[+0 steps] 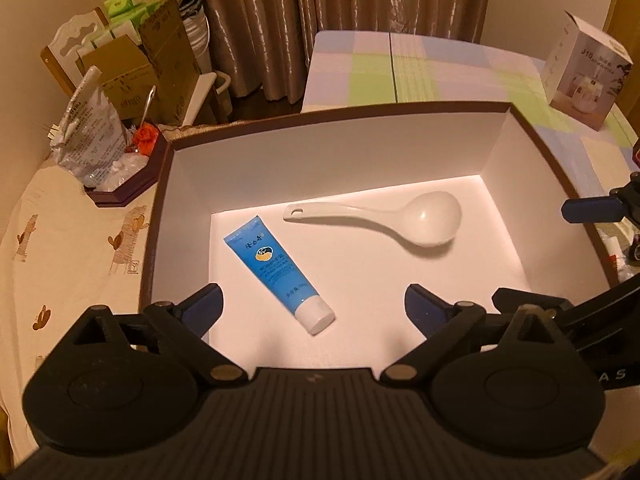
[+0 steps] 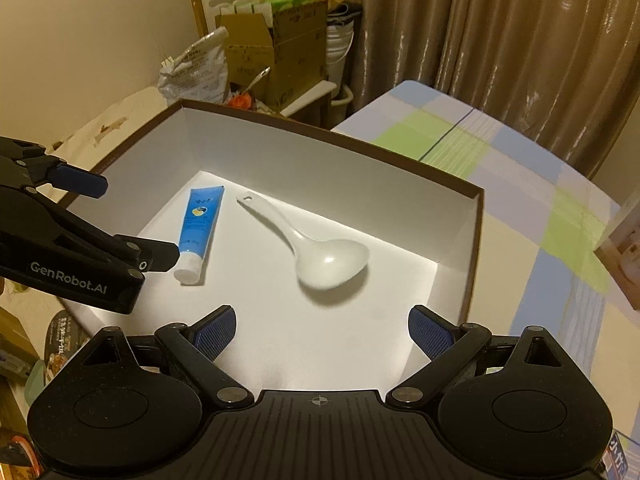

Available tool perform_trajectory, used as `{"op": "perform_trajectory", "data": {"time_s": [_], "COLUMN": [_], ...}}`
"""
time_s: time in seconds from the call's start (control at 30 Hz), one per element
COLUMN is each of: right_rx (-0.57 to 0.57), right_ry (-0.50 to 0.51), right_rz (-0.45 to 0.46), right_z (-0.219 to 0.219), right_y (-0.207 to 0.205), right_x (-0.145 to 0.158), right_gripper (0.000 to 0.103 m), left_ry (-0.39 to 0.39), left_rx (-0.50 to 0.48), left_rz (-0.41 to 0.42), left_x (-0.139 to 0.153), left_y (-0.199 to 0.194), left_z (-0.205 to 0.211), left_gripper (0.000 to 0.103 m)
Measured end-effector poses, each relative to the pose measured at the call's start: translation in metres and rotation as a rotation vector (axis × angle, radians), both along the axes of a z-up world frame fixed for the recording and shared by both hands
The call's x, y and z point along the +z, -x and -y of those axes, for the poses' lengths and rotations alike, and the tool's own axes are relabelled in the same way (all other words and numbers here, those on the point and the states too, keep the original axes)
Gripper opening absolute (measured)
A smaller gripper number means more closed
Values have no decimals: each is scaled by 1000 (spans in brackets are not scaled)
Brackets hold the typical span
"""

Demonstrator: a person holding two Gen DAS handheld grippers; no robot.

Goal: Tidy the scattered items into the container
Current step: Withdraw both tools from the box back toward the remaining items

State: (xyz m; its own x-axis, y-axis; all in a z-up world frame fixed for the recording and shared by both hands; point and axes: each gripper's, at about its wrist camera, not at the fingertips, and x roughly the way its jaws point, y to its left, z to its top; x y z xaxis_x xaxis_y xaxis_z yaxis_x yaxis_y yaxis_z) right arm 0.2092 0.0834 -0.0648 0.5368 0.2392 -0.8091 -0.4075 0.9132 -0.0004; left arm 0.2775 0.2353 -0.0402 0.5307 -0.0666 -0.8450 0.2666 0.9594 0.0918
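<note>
A brown-rimmed box with white walls [image 1: 320, 160] [image 2: 320, 168] holds two items on its floor. A blue tube with a white cap [image 1: 276, 268] [image 2: 200, 224] lies on the left. A white spoon [image 1: 400, 220] [image 2: 320, 256] lies to the right, bowl facing up. My left gripper [image 1: 314, 306] [image 2: 124, 220] hovers over the near left part of the box, jaws wide open and holding nothing; the tube's cap lies on the floor below the gap. My right gripper [image 2: 322, 328] is open and empty above the near edge, and one of its blue fingers [image 1: 588, 208] shows at the right.
The box sits on a bed with a checked sheet [image 1: 440, 68] and a cream printed cloth [image 1: 80, 248]. A small dark tray with a crumpled bag [image 1: 116, 184] stands by the box's far left corner. Cardboard boxes [image 2: 280, 52] and curtains stand behind. A white carton [image 1: 584, 76] is far right.
</note>
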Motion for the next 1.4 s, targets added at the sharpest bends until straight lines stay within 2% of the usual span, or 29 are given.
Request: {"op": "perform_trajectory", "data": {"time_s": [0.63, 1.1, 1.4], "right_rx": [-14, 8, 41], "right_ry": [-47, -83, -125], "right_rz": [65, 75, 40], "right_z": [38, 83, 110], "right_y": [73, 110, 123], "right_x": [25, 28, 27], "right_gripper": [98, 98, 98], "left_ry": [14, 24, 20], "left_rx": [15, 58, 95], "left_rz": [89, 82, 64], "left_x": [31, 35, 32], "left_y": [74, 122, 148], "left_z": [8, 36, 53], "left_gripper": [100, 100, 100]}}
